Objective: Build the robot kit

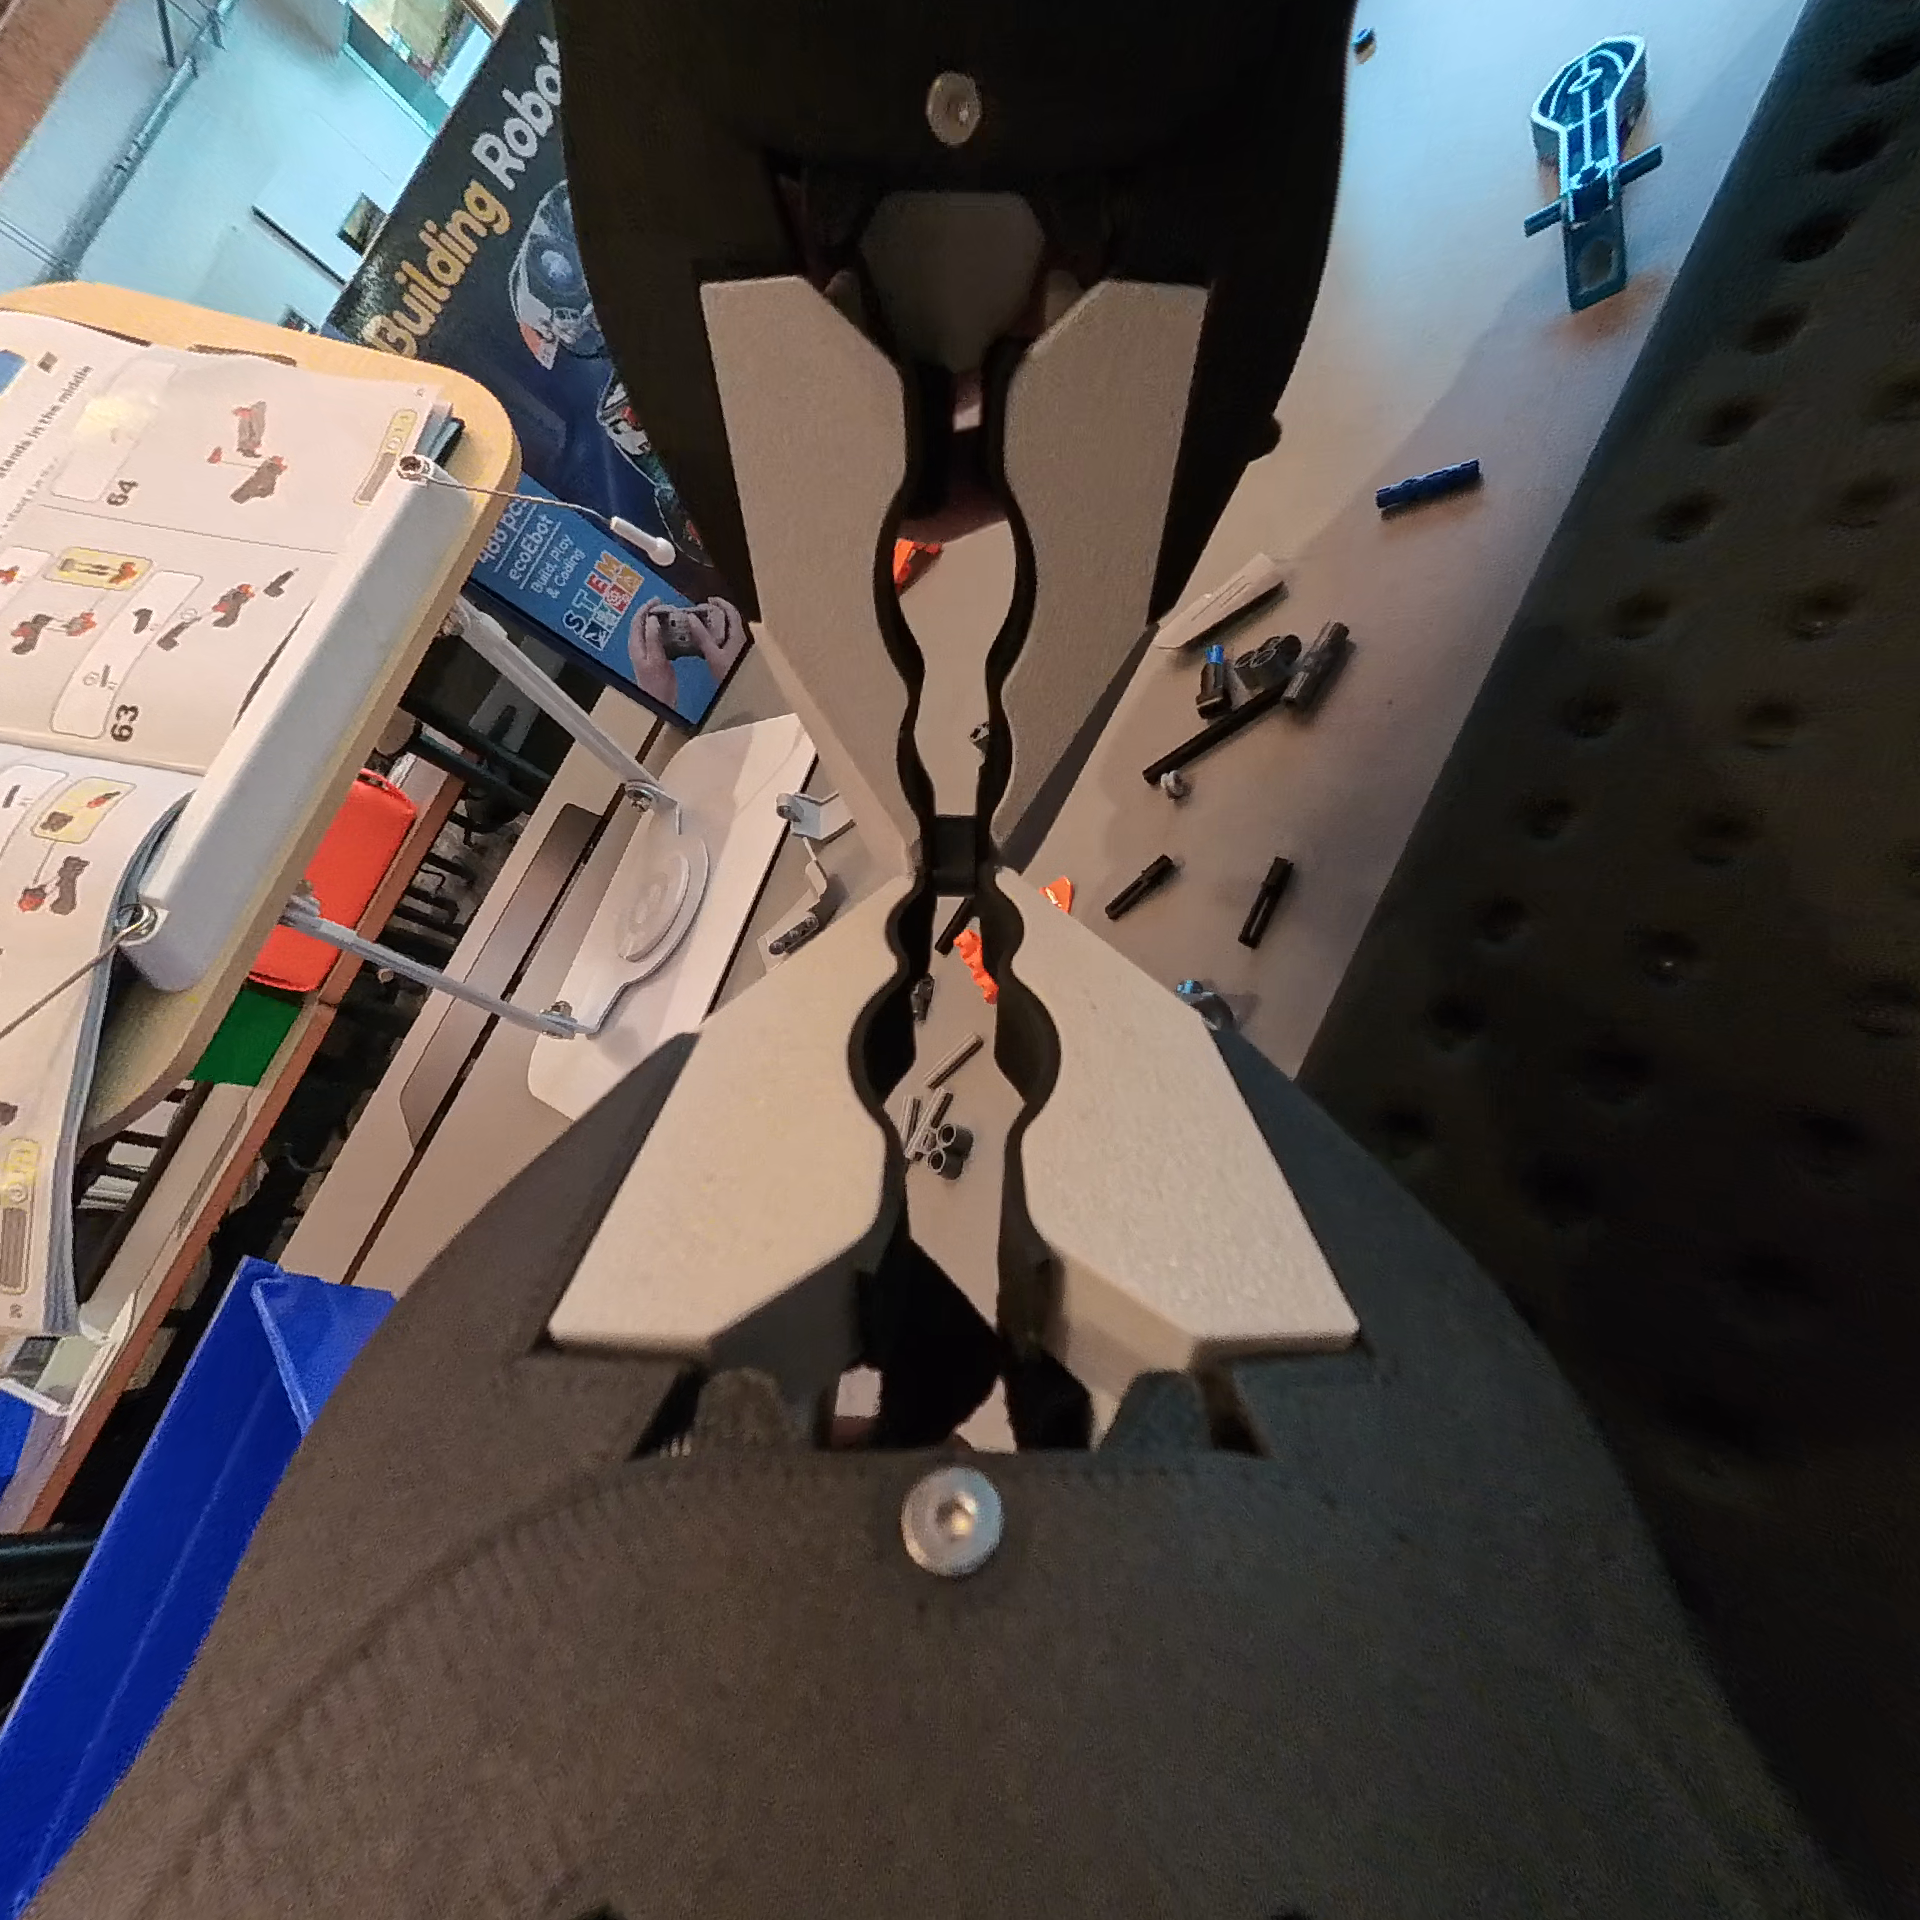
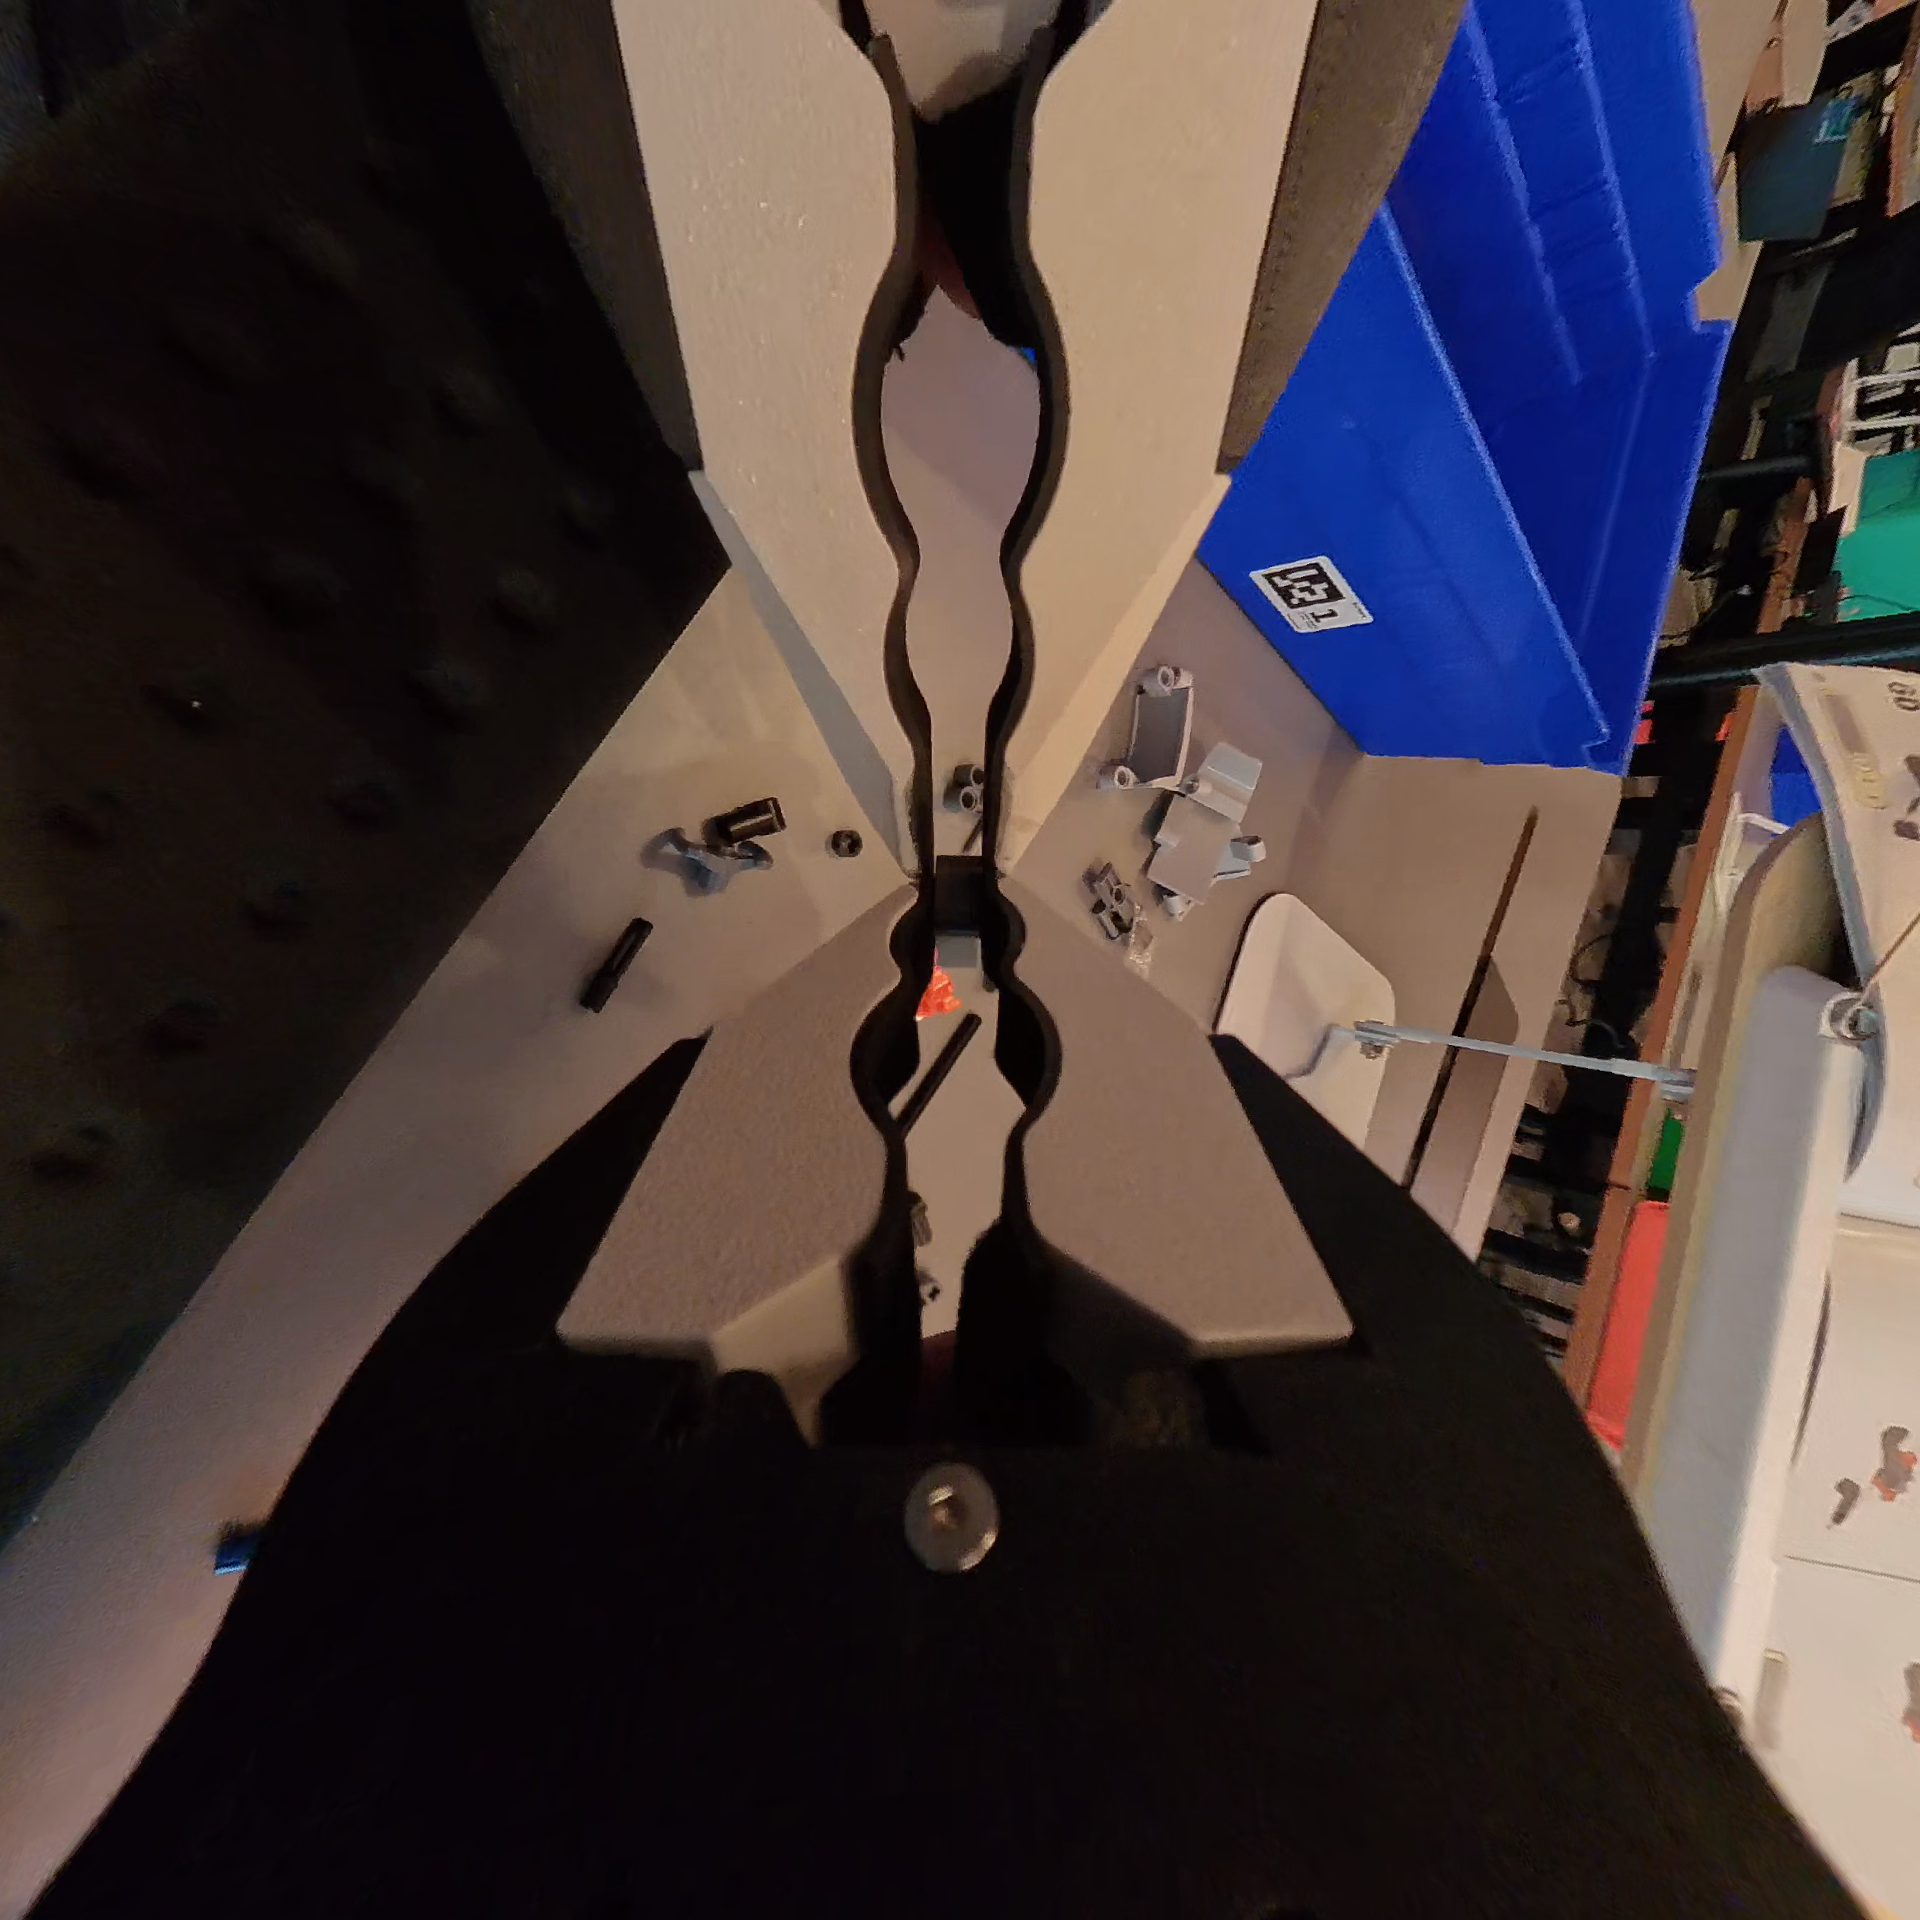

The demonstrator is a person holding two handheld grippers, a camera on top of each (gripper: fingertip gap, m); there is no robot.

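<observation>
My left gripper (image 1: 956, 896) and my right gripper (image 1: 956, 831) meet tip to tip above the table, and both close on one small black piece (image 1: 956, 854). In the left wrist view the right gripper comes in from the top. In the right wrist view my right gripper (image 2: 958, 930) pinches the same black piece (image 2: 958, 896), which has a grey part under it, and the left gripper (image 2: 951, 842) comes in from the top. Both pairs of jaws are nearly together, with only the piece between the tips.
Loose black pins and axles (image 1: 1210, 732), orange bits (image 1: 971, 961) and a blue beam (image 1: 1429, 485) lie on the table (image 1: 1351, 623). There are also a blue assembly (image 1: 1584, 156), grey parts (image 2: 1195, 821), blue bins (image 2: 1455, 416), a black perforated panel (image 1: 1662, 935) and an instruction booklet on a stand (image 1: 156, 623). My left and right fingertips are right by each other.
</observation>
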